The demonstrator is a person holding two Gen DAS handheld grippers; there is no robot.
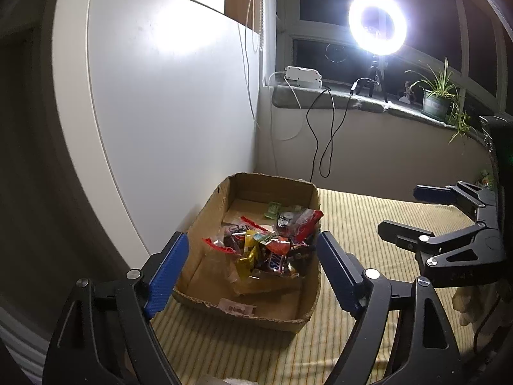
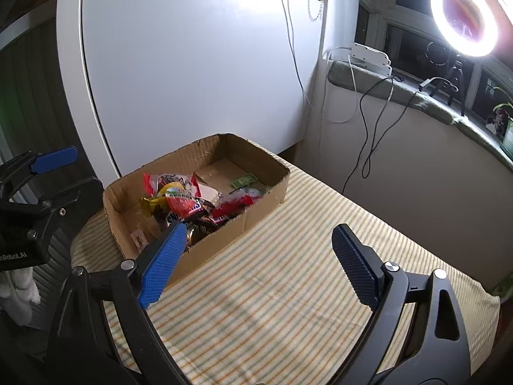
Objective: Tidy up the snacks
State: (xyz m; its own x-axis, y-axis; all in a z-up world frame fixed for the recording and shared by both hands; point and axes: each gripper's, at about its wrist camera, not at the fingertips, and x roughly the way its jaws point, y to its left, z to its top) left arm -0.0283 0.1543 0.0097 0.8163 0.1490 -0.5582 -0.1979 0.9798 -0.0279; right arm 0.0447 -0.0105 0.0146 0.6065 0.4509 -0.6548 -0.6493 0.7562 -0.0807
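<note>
- The shallow brown cardboard box [image 1: 307, 316] sits on the striped yellow-green cloth [image 2: 288, 288] covering the worktop, close to the white panel [image 1: 166, 112].
- The pile of bright snack packets [image 1: 272, 243], red, yellow and orange wrappers, lies inside the box, heaped toward its right wall as the left wrist view shows it.
- The left gripper [image 1: 253, 266] has its jaws apart with nothing between them; it looks straight down the box's long axis, the pile just ahead.
- The right gripper [image 2: 256, 263] also has its jaws spread and empty, over bare cloth, the box ahead and to its left.
- No loose snack shows on the cloth, so sorting looks nearly done.
- The left hand seems nearer the pile, judging by both views.
</note>
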